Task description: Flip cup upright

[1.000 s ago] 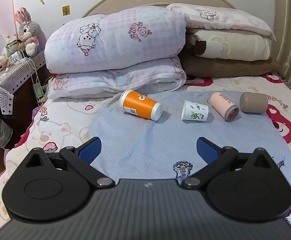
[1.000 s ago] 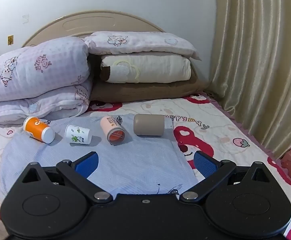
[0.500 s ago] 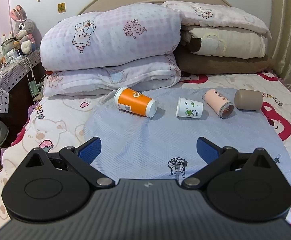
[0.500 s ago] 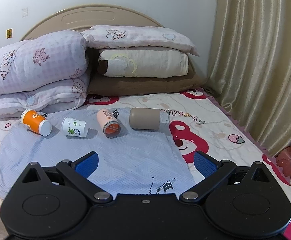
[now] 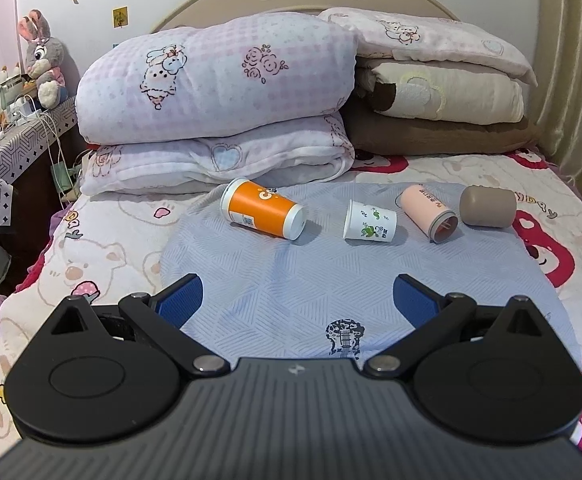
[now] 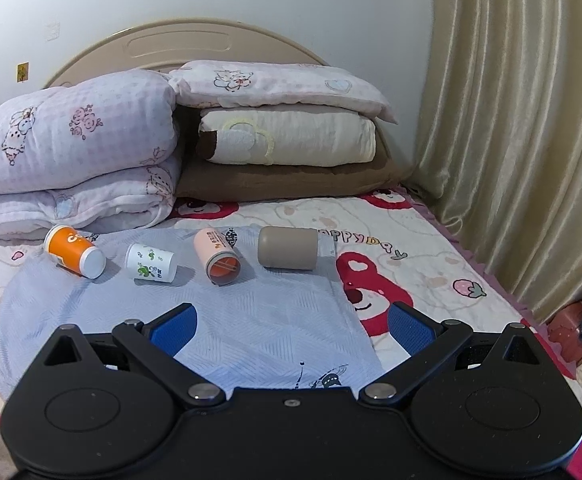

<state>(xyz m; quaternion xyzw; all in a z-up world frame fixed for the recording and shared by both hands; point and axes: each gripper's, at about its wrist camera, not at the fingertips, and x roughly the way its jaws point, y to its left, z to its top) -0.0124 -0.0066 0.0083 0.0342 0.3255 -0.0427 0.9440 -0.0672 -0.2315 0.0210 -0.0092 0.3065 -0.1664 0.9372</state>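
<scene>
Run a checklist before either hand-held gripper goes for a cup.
1. Left hand-held gripper open, nothing held: ok.
2. Right hand-held gripper open, nothing held: ok.
3. Cups upright: not ok; orange cup, white cup, pink cup and tan cup all lie on their sides.
4. Cups set apart for a grasp: ok.
5. Blue cloth firm enough to stand cups: cannot tell.

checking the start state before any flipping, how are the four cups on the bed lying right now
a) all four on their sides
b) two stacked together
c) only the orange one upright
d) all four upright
a: the orange cup, the white cup, the pink cup and the tan cup each lie on their side, apart from one another, in a row on the blue cloth.
</scene>
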